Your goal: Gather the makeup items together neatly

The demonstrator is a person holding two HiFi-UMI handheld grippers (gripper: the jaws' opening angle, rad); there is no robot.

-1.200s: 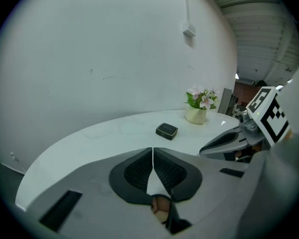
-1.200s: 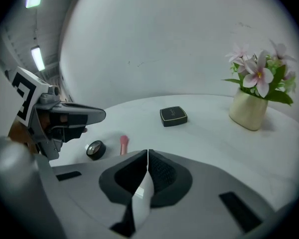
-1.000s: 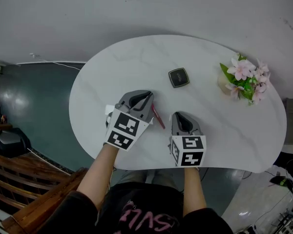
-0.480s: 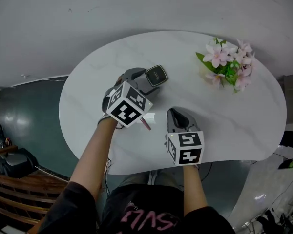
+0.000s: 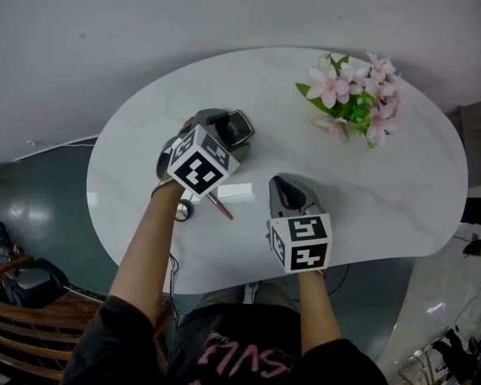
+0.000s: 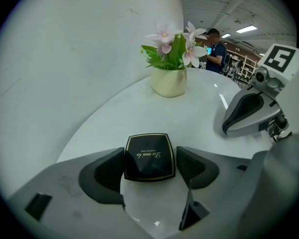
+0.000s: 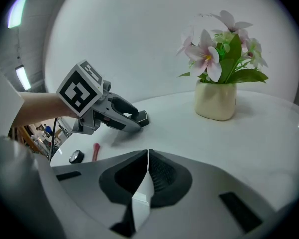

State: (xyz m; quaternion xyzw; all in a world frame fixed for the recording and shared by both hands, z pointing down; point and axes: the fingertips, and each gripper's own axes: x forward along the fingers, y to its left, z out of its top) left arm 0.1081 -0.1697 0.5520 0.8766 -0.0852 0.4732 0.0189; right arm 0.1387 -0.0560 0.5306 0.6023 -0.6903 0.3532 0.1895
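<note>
left tongs (image 6: 150,167) have just been opening and stand wide, one jaw either side of the black powder compact (image 6: 149,156), which lies flat on the white counter (image 5: 369,191). right tongs (image 7: 147,171) are closed together, empty. a red makeup stick (image 5: 220,207) lies nearer the person.

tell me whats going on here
A person with a gripper in each hand is tidying makeup on a white table. The left gripper has just been opening its jaws, which stand apart around a black compact that sits on the table. The right gripper hovers nearby, shut and empty. A pink stick and a small round black item lie near the table's front edge.
</note>
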